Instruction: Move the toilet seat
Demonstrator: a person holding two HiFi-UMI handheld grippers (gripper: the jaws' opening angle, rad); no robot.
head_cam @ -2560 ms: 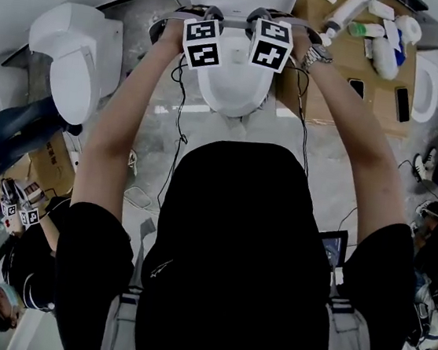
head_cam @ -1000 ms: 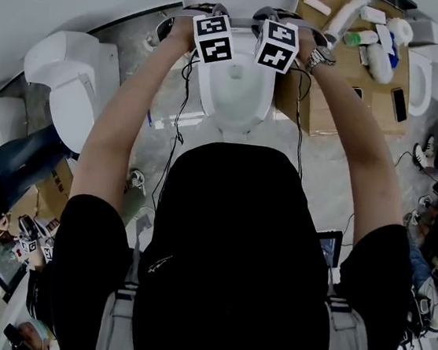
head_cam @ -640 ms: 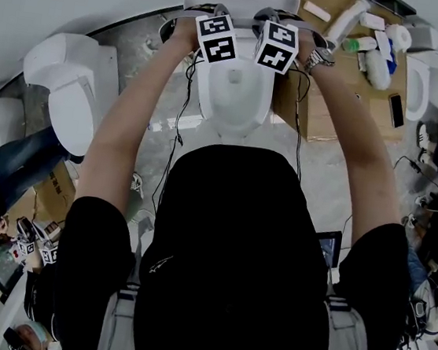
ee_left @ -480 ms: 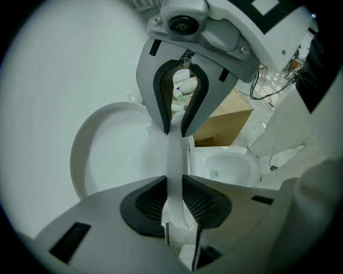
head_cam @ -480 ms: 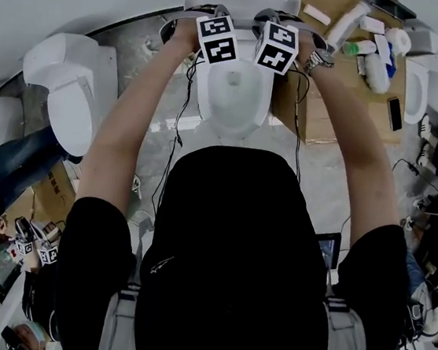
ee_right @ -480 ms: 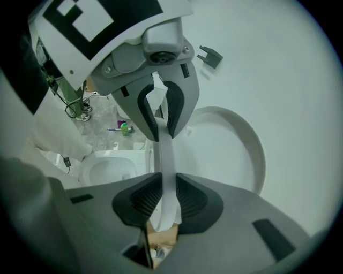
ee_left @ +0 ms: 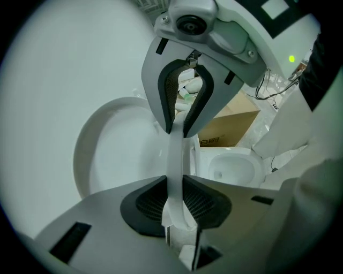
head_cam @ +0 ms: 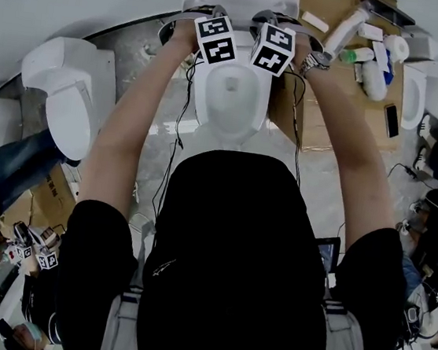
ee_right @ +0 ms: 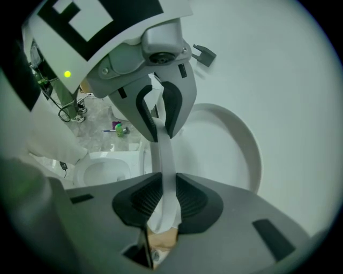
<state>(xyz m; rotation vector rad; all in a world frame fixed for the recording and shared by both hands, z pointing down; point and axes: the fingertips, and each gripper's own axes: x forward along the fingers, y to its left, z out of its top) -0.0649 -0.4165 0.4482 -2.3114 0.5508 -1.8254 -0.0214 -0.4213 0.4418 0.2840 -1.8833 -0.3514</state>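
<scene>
The left tongs (ee_left: 174,200) and right tongs (ee_right: 162,200) are each clamped on the seat's (ee_left: 173,155) thin edge. Moments earlier the seat covered the bowl (head_cam: 230,100). It now stands raised, close to the upright lid (ee_left: 118,150), so the lift looks nearly finished.

Toilet seat (ee_left: 174,155): plain white. Left gripper (ee_left: 175,199) and right gripper (ee_right: 166,200): grey bodies, black ribbed pads (ee_left: 147,203). Marker cubes (head_cam: 213,39): black squares on white. Cardboard box (head_cam: 321,119): brown. Person's shirt (head_cam: 241,252): black
</scene>
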